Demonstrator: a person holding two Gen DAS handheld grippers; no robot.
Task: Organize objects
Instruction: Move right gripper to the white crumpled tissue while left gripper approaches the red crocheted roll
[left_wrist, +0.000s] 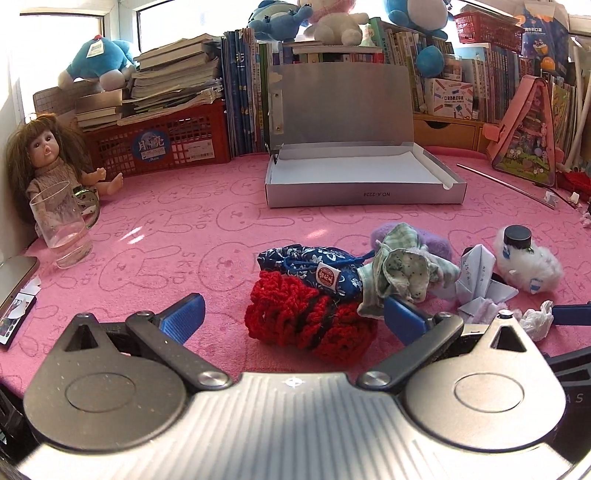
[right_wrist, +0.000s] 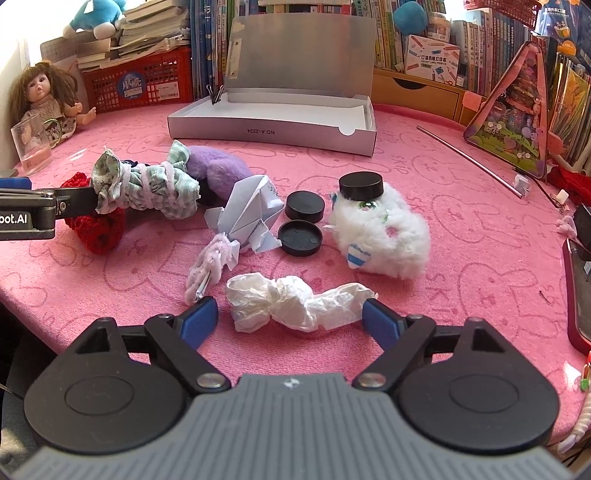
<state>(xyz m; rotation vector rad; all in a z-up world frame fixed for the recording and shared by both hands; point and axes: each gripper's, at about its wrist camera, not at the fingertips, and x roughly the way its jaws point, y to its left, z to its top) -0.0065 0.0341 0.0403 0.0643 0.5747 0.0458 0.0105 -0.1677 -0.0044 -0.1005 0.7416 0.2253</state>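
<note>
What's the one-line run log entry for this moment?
left gripper: open, around red crocheted piece | right gripper: open, around crumpled white tissue | open grey cardboard box: empty

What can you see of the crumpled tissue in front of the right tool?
The tissue is white, thin and crinkled, twisted into a long wad lying flat on the pink cloth. It stretches sideways between the open blue pads of the right tool, its right end at or touching the right pad, its left end short of the left one. A lilac scrap lies beside it, apart.
</note>
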